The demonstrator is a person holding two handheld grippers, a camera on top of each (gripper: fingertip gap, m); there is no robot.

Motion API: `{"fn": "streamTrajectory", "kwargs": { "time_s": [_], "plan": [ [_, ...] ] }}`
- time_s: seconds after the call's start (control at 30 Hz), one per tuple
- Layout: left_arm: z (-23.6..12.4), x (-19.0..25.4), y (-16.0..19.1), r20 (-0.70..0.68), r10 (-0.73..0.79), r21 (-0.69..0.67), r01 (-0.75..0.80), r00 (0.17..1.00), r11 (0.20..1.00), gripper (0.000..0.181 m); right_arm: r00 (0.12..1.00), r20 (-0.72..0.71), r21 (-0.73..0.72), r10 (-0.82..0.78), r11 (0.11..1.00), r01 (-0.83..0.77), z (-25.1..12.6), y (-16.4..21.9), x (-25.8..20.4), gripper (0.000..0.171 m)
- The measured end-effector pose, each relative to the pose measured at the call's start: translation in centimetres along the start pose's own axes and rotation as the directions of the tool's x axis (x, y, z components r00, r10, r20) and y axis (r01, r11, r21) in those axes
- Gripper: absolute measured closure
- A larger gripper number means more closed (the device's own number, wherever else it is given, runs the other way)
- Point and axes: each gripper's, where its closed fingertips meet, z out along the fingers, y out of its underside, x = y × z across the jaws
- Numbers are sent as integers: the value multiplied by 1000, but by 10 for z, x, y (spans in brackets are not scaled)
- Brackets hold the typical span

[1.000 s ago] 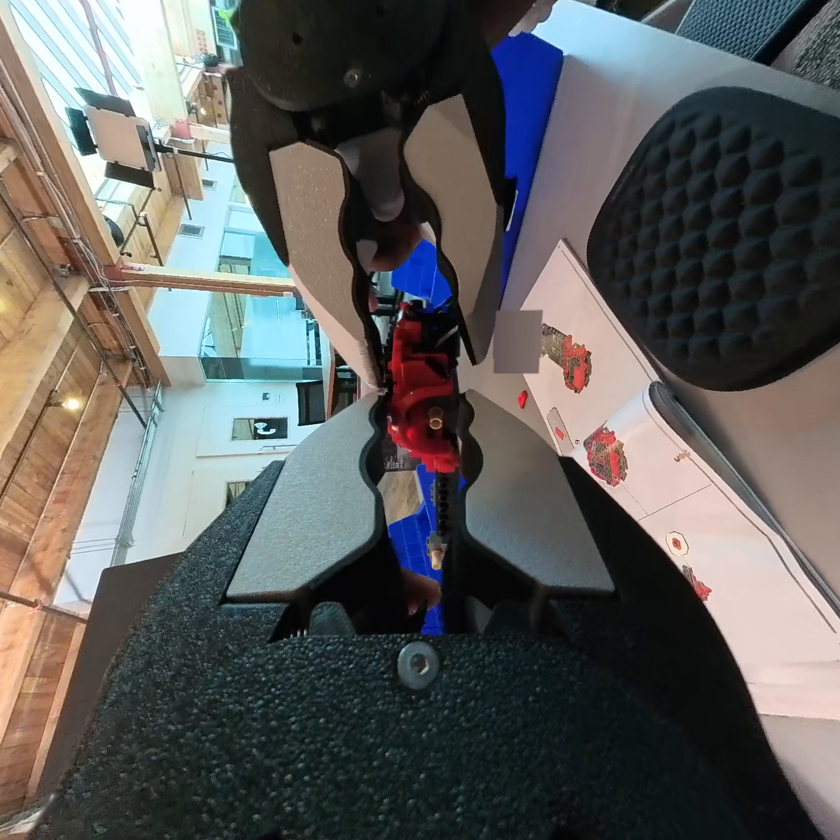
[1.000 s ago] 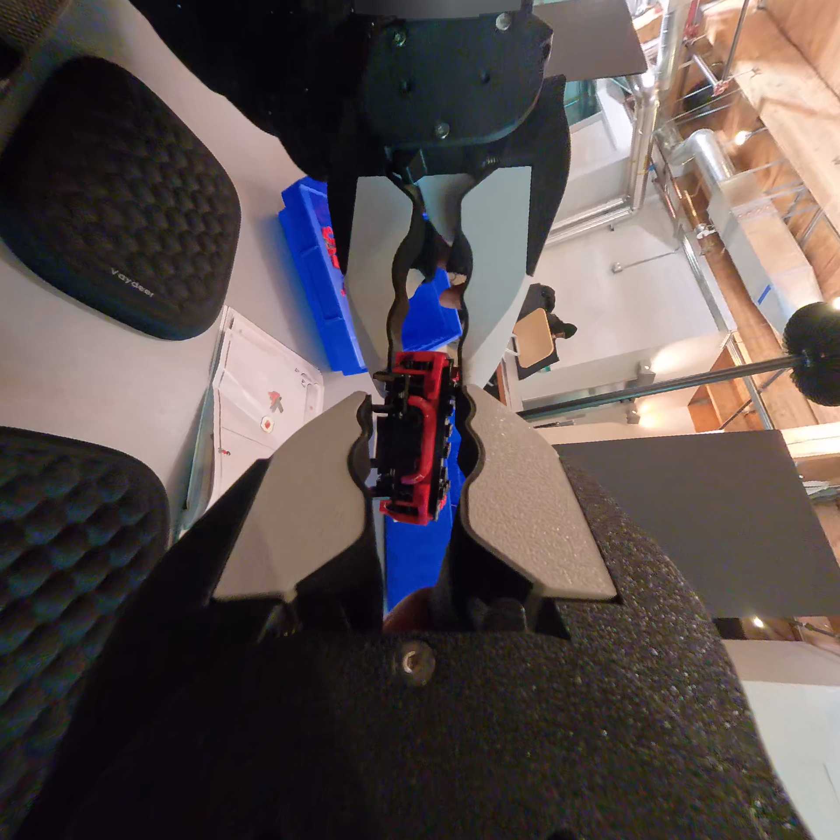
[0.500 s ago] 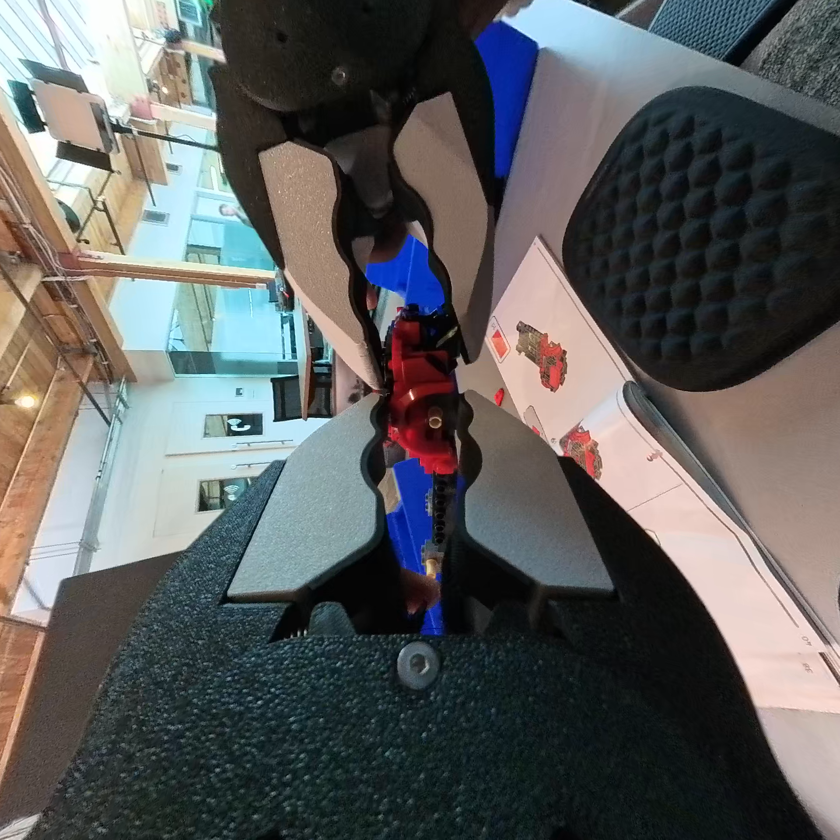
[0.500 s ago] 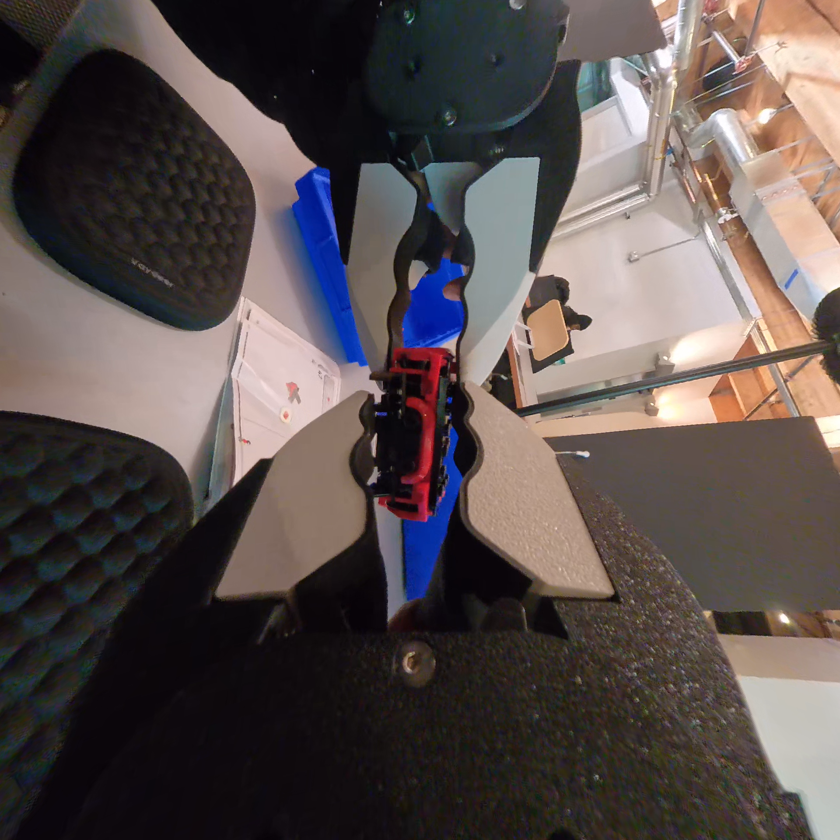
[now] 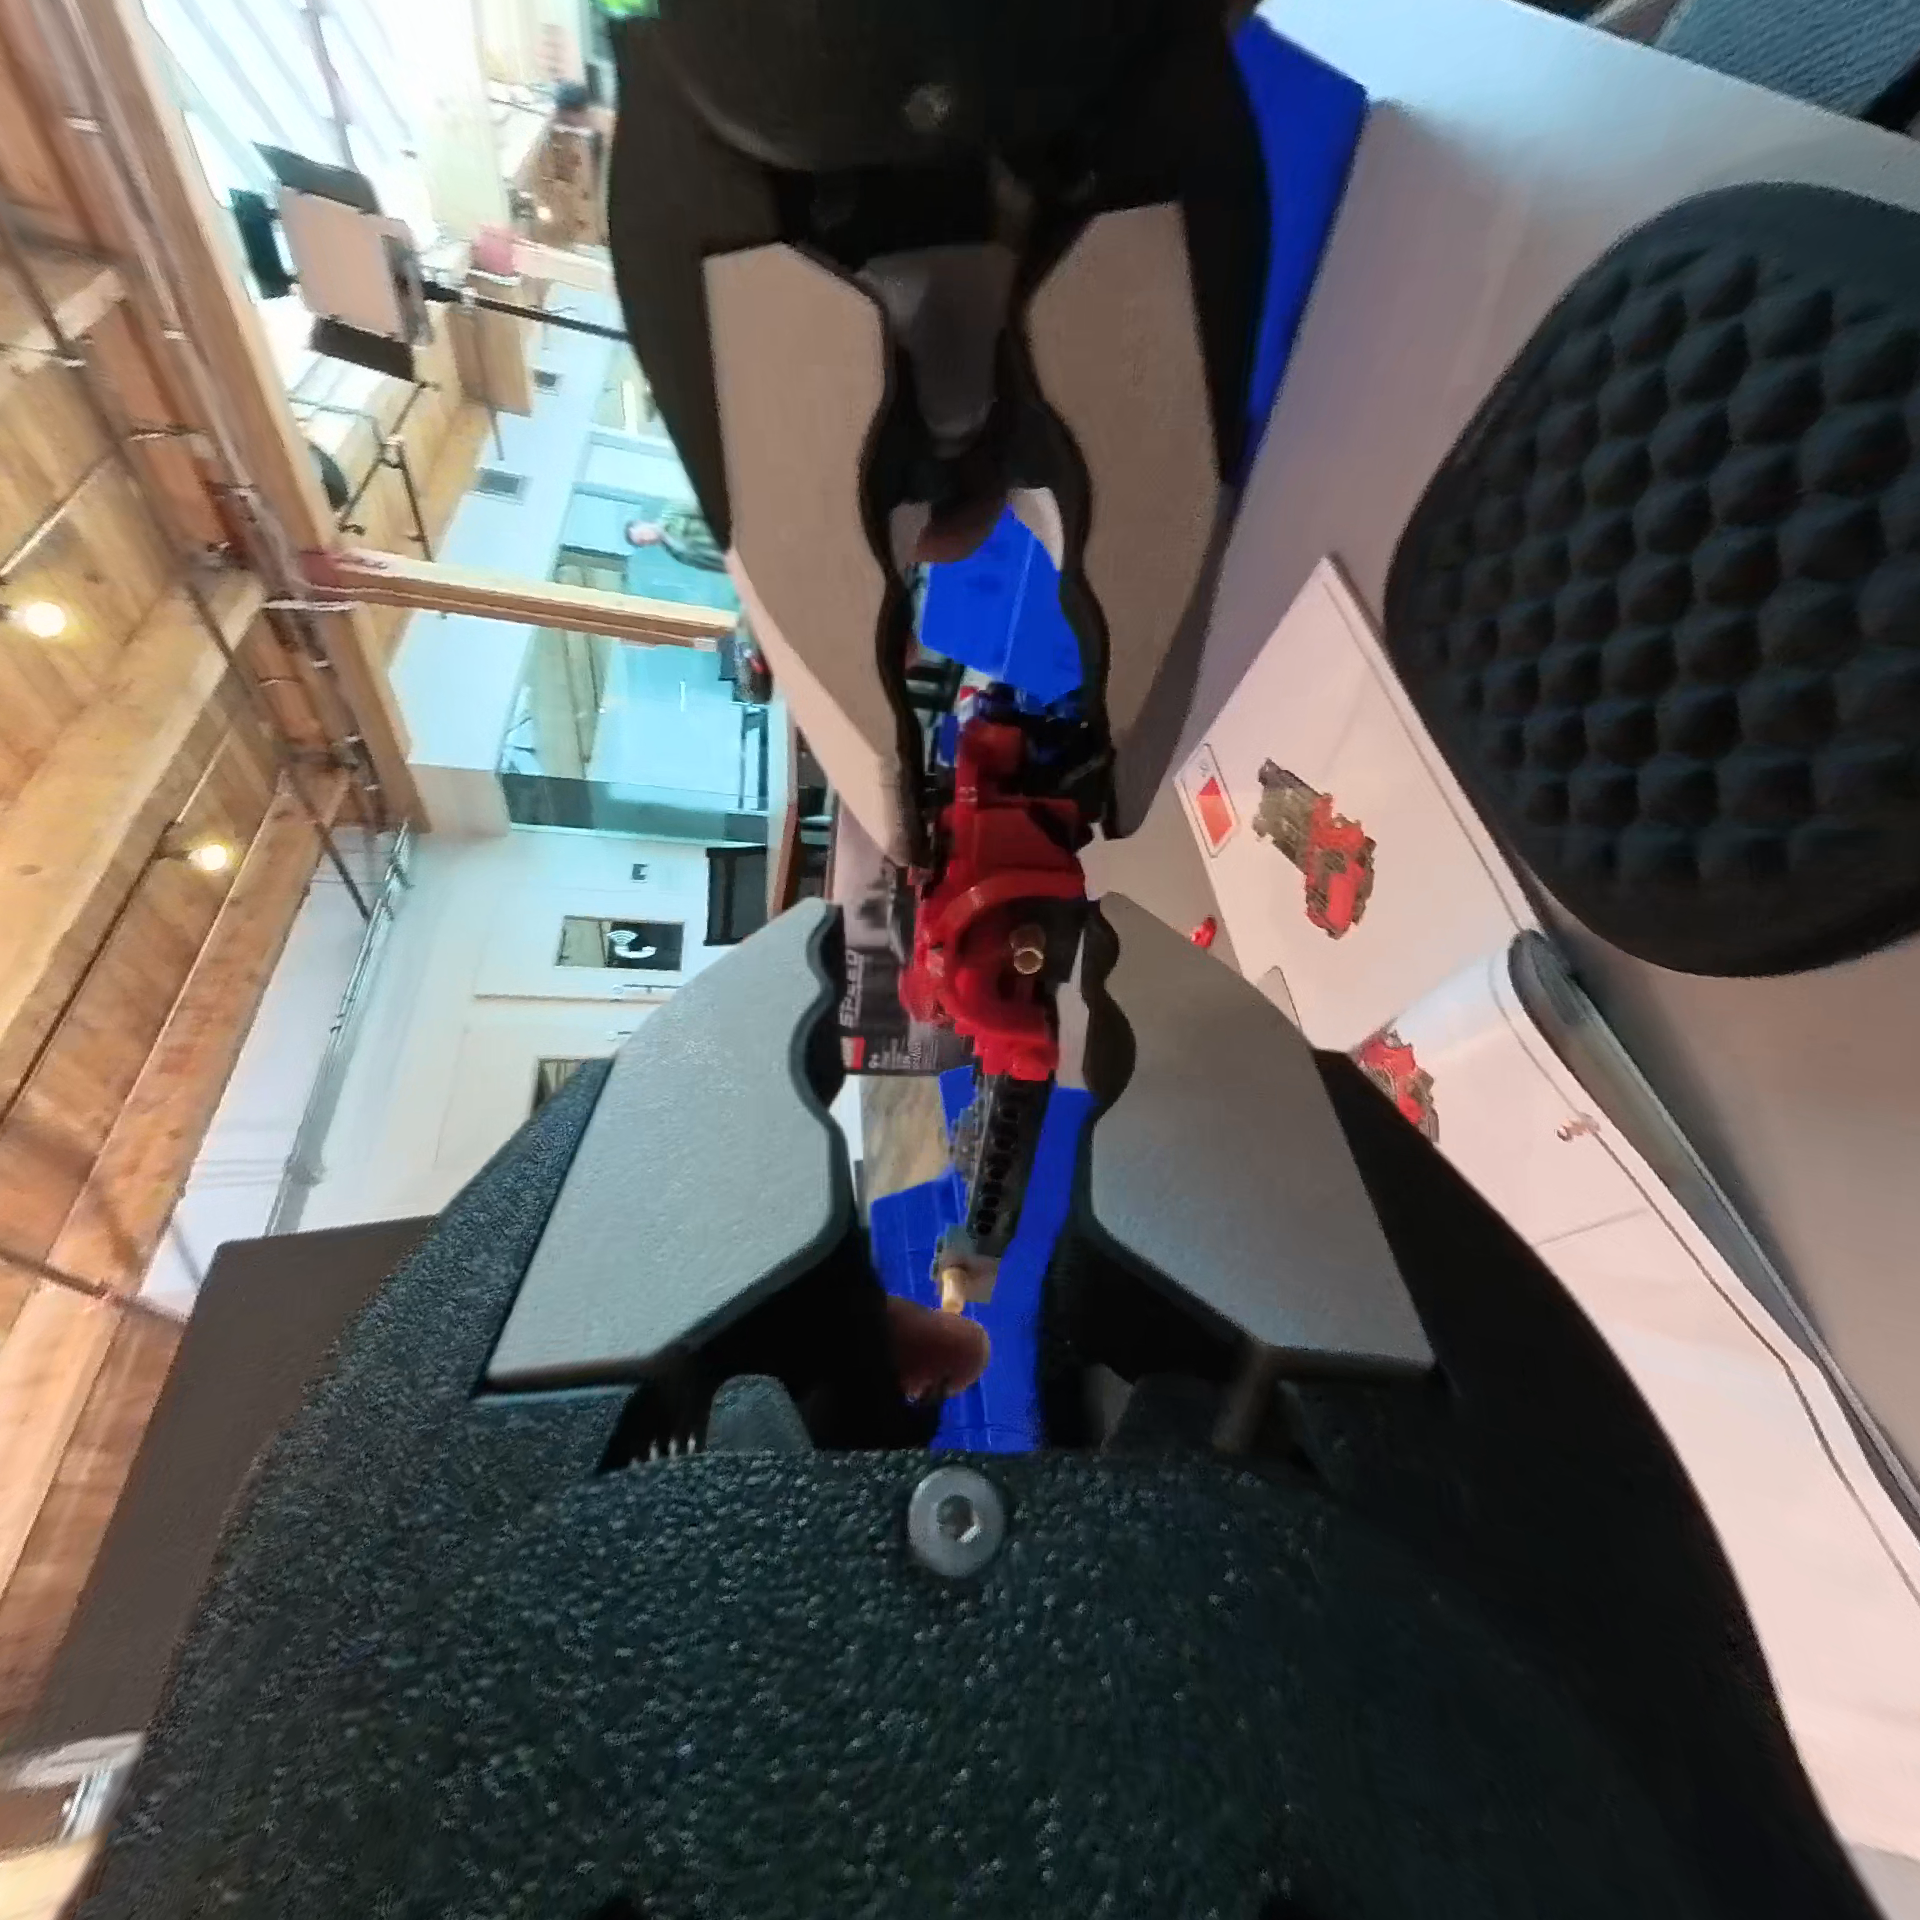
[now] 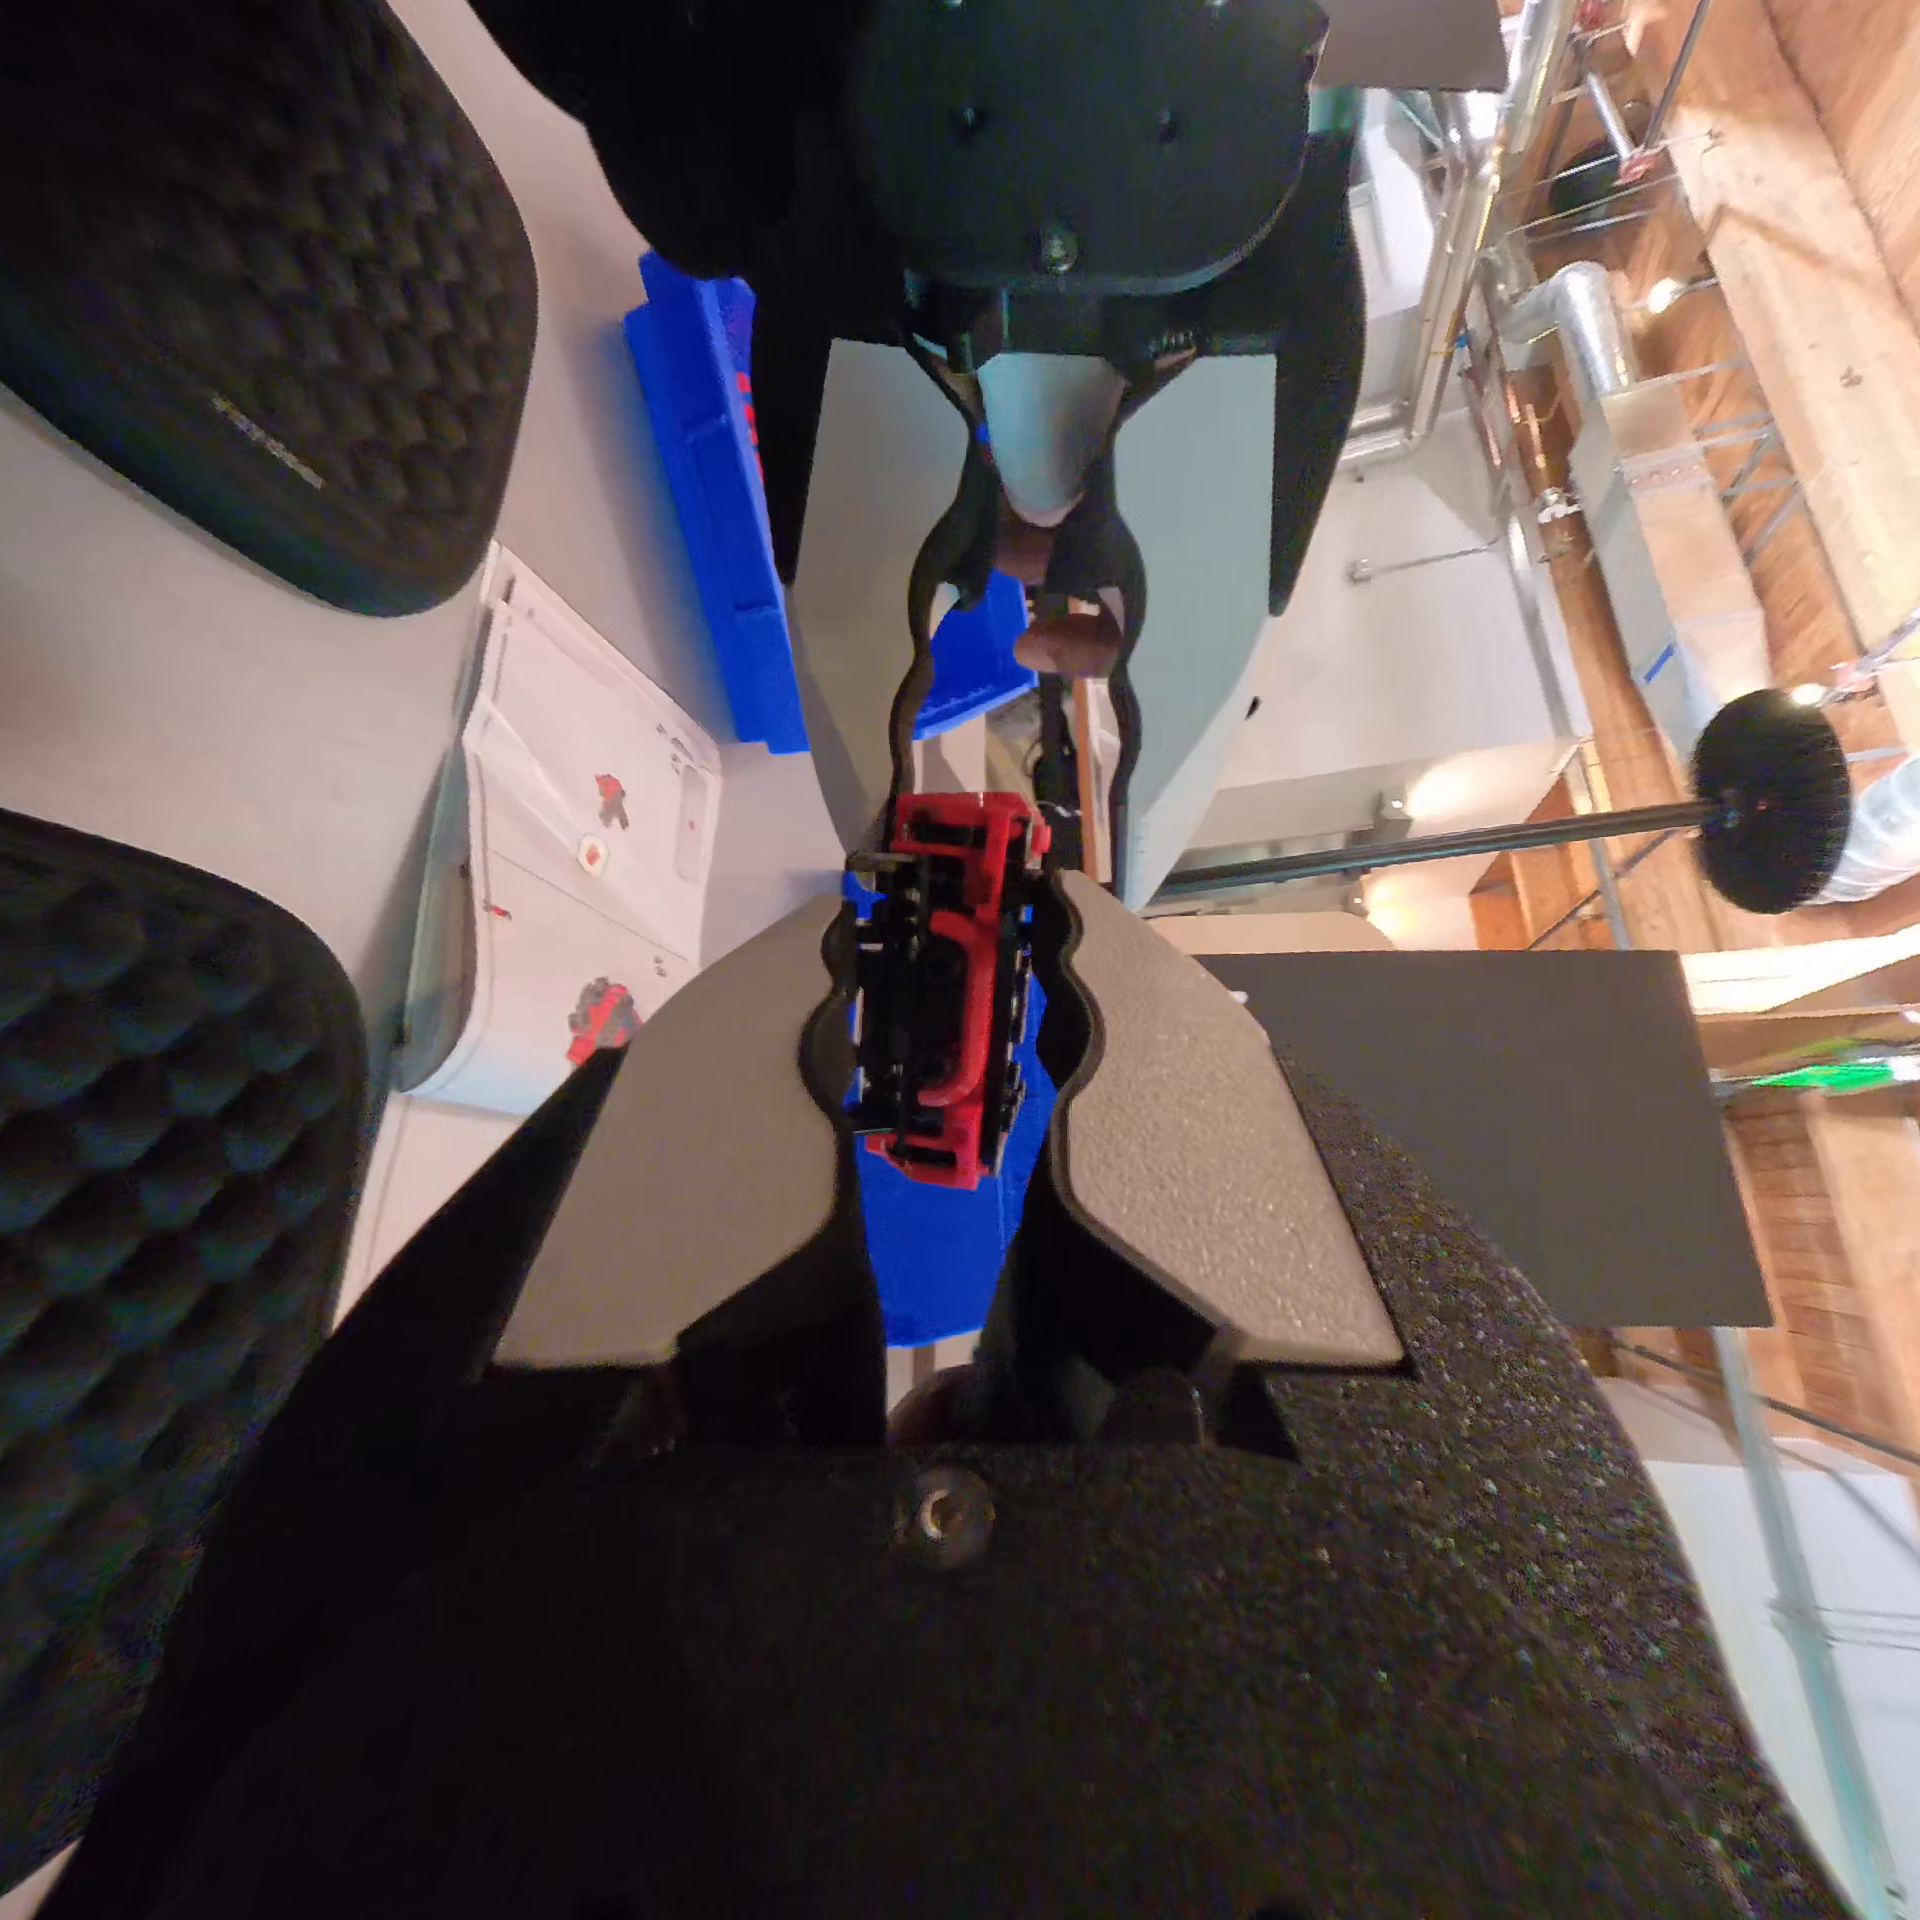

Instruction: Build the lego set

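The red and black lego model [image 5: 992, 935] is held in the air between the two grippers, which are pointed tip to tip at each other. In the left wrist view, the left gripper [image 5: 961, 961] is seen from behind, its grey fingers [image 5: 717, 1132] narrowed around the near end of the model; a black studded beam with a tan pin is seen running back from the model between them. The right gripper [image 5: 997, 769] is met from the far side, its tips pinched on the model's other end. In the right wrist view, the same model [image 6: 951, 987] is shown clamped between the right gripper's [image 6: 940, 997] fingers [image 6: 1164, 1122], with the left gripper [image 6: 1008, 790] closed on the top end. The table [image 6: 239, 727] is seen turned on its side. On it, an open instruction booklet [image 6: 592, 790] is laid beside a blue bin [image 6: 717, 520], and two black dimpled pads [image 5: 1683, 561] are placed near the booklet. A small loose red piece [image 5: 1203, 932] is seen on the booklet's page.
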Motion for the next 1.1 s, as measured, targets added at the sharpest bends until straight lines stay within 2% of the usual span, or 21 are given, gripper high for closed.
{"fn": "streamTrajectory", "kwargs": {
  "time_s": [0.13,0.3,0.4,0.67,0.8,0.9,1.0,1.1],
  "plan": [
    [-4,-6,-2,52,-16,25,15,999,1000,138,1000,-16,-6,-23,1000,23,-1,-1,3,139],
    [-3,0,-5,41,68,30,-69,997,997,153,999,-14,-18,-48,999,48,-1,-2,4,139],
    [-4,2,-6,35,62,54,-64,997,997,154,999,-3,-22,-52,998,52,-1,-3,3,139],
    [-5,5,-6,-45,-49,55,52,998,997,154,999,35,-23,-19,1000,20,0,-4,-1,139],
    [-5,6,-5,-34,-69,70,71,997,995,154,999,34,-18,-27,999,27,1,-5,-1,139],
    [-4,7,-3,-55,-137,82,141,989,987,154,996,62,-16,66,998,-65,4,-3,-1,139],
    [-4,5,2,-64,-244,110,250,968,962,154,989,46,4,140,990,-141,2,-4,9,126],
    [-7,3,9,-80,-349,137,357,934,924,154,974,46,71,224,971,-227,-5,-10,21,129]
  ]
}}
